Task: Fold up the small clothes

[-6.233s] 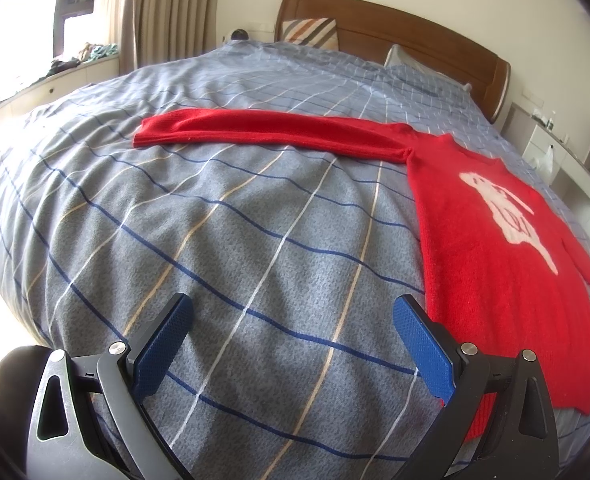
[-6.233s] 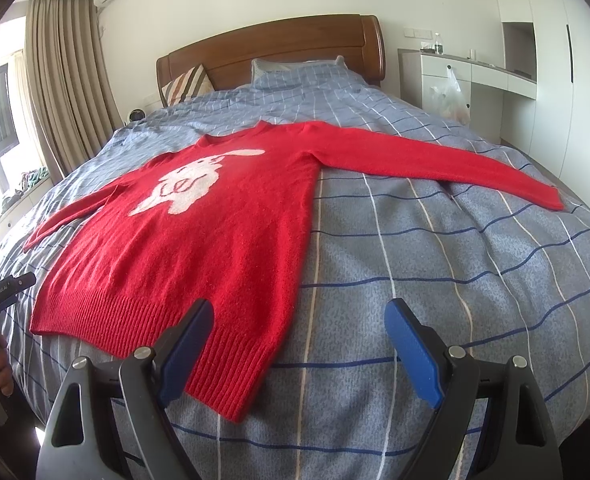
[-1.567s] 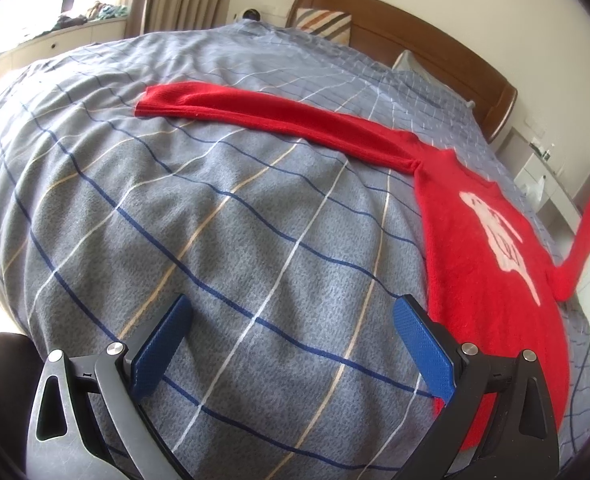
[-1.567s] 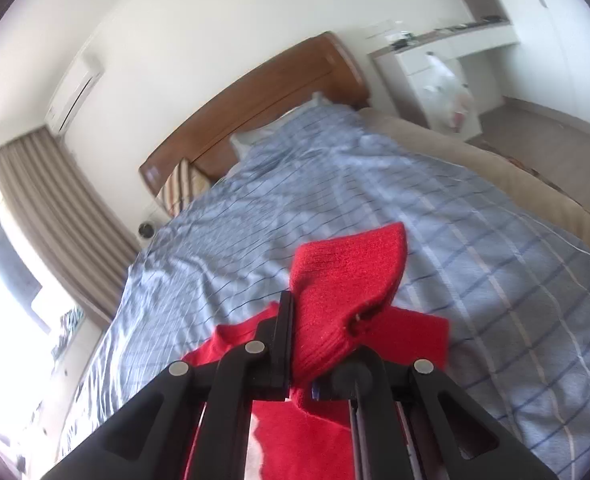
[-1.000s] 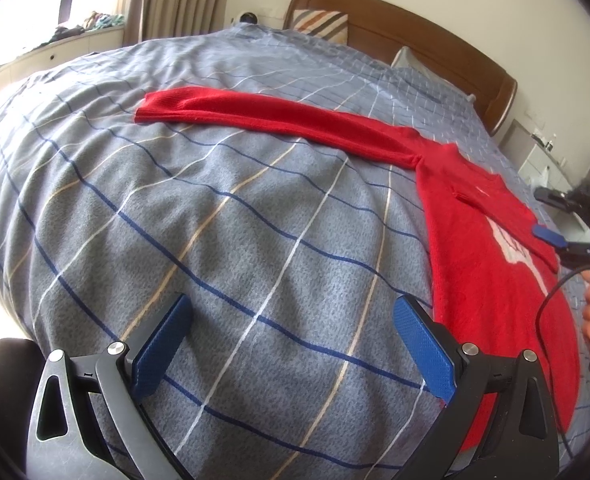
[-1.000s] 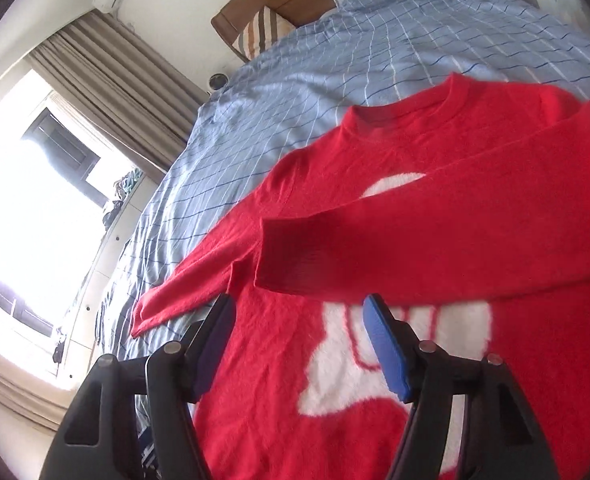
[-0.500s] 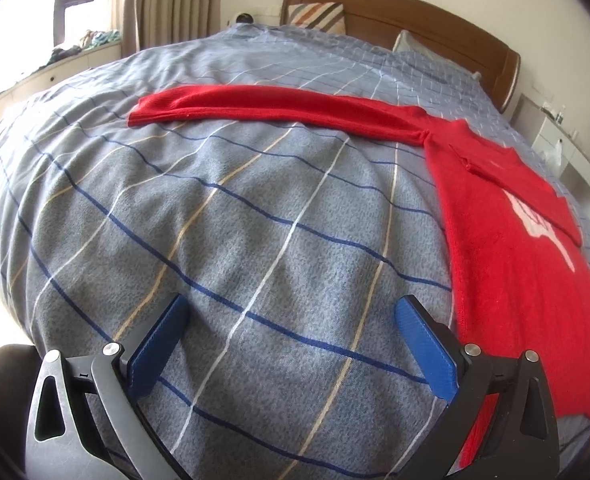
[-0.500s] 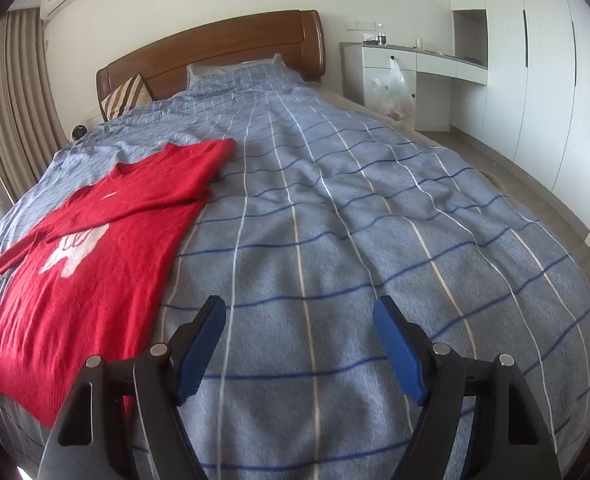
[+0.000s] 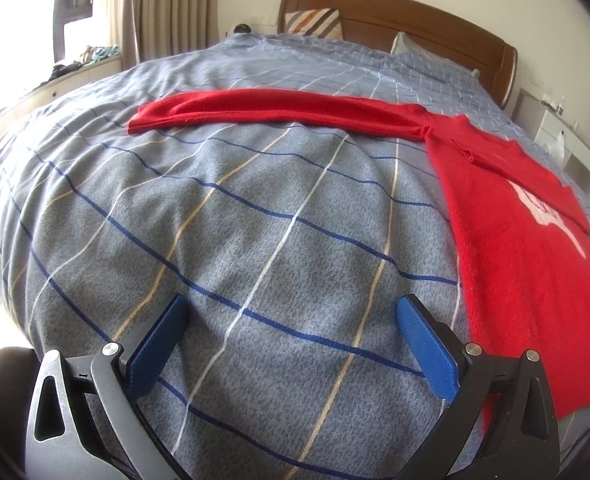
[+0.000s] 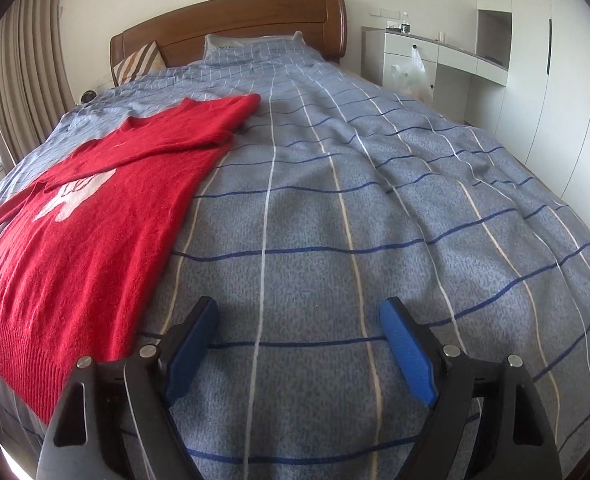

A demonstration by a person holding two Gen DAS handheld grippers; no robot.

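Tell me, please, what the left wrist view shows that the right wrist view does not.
Only the left wrist view: the unfolded sleeve stretched out flat across the bed, and the open left gripper. Only the right wrist view: the white drawers, a plastic bag, and the open right gripper, empty. Both: the red sweater, one sleeve folded over its chest, and the headboard.

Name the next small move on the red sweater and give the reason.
Probably the left gripper should reach for the cuff of the outstretched sleeve. One sleeve of the red sweater already lies folded across the chest, while the other lies straight out on the bedspread. Both grippers are open with nothing between their jaws; the right gripper has just been opening.
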